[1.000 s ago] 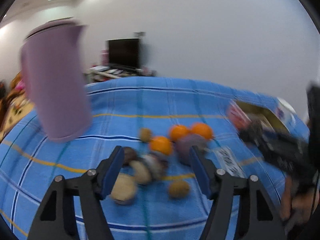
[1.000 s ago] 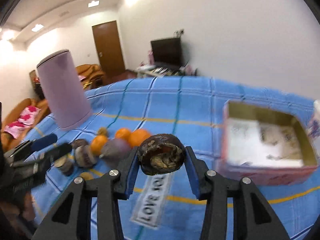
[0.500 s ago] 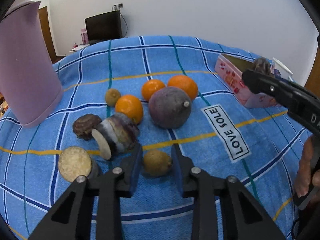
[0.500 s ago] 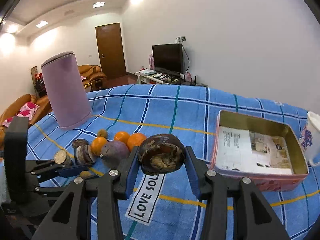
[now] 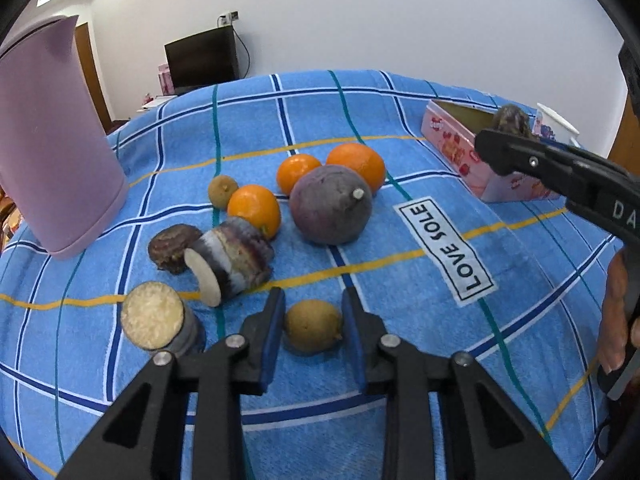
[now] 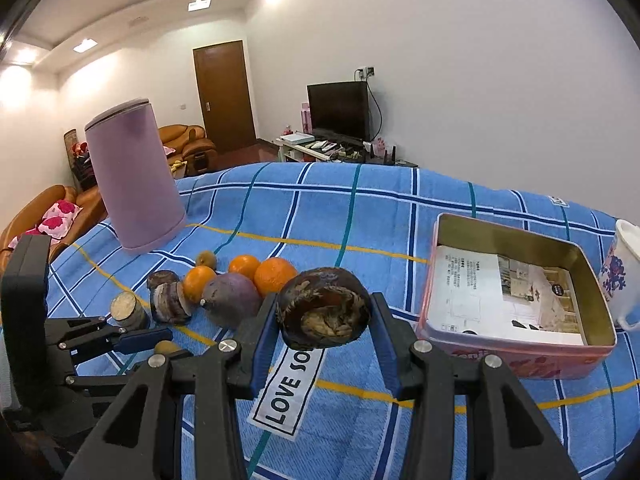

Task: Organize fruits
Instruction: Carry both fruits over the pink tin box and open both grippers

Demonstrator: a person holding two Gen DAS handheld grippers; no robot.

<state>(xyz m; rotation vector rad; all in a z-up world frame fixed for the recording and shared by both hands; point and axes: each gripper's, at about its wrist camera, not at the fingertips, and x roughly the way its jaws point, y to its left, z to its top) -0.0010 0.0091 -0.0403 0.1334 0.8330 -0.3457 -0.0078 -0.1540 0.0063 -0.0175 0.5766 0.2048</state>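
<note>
Presently the left gripper (image 5: 313, 330) has closed its blue pads on the small brown fruit (image 5: 313, 326) lying on the blue cloth (image 5: 400, 288) (contact at the right pad looks firm, the left less plain). Its long axis runs nine to three. The pink tin (image 6: 516, 354) lies toward two o'clock; the right gripper (image 6: 323, 320), gripping a dark husked fruit (image 6: 323, 312), is nearer. Underside hidden.

Blue checked cloth (image 5: 400, 320) terry-like, matt. Oranges (image 5: 255, 208) glossy, dimpled. Pink tin (image 6: 520, 356): shiny metal inside, paper lining. Purple container (image 6: 134, 184) smooth, matt. Held brown fruit (image 6: 324, 312) rough, fibrous.
</note>
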